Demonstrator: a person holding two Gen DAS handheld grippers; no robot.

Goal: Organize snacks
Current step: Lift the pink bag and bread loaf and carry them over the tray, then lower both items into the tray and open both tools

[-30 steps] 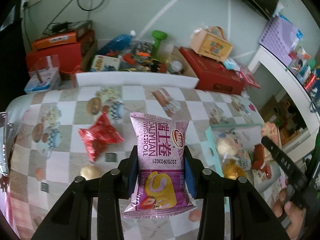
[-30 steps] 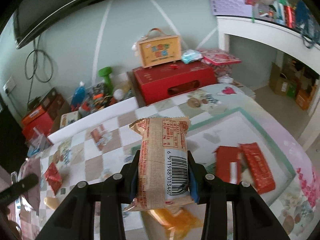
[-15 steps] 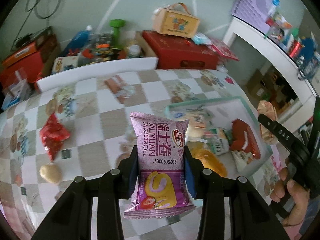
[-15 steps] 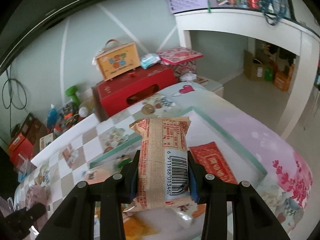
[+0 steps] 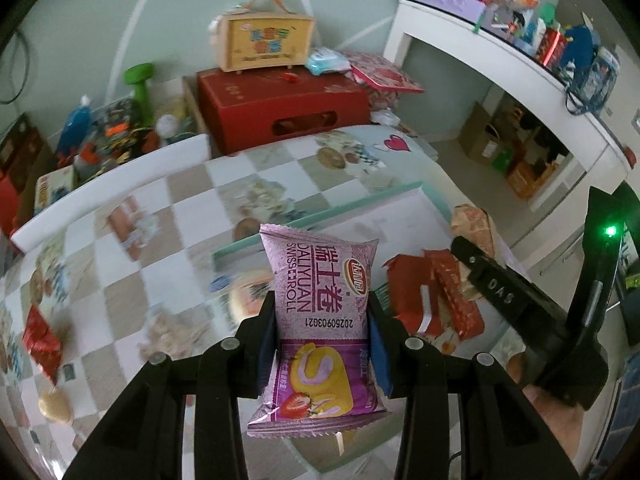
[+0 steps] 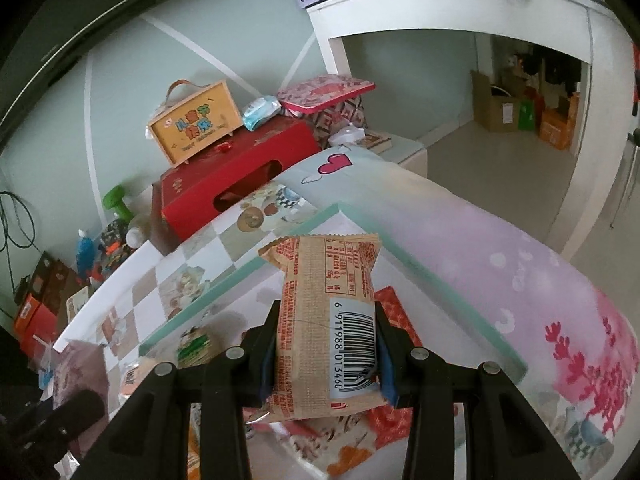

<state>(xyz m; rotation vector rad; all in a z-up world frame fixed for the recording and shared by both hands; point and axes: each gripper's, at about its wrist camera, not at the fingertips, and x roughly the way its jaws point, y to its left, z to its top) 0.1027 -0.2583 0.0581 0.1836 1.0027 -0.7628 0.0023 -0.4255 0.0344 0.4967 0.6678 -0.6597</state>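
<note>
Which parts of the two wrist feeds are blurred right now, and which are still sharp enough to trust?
Left wrist view: the purple Swiss roll packet in the jaws is sharp, while the checkered tablecloth and the tray's snacks smear with motion blur. Right wrist view: the tan barcode packet reads crisply; the snacks at the tray's near end are blurred. Both views bend straight edges, fisheye-style, with dark corners.

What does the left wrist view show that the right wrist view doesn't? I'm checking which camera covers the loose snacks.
Only the left wrist view shows the purple Swiss roll pack clamped in the left gripper, plus a red snack packet lying loose on the checked tablecloth. Only the right wrist view shows the tan barcode pack front-on, clamped in the right gripper. Both show the mint-rimmed tray and the red gift box.
</note>
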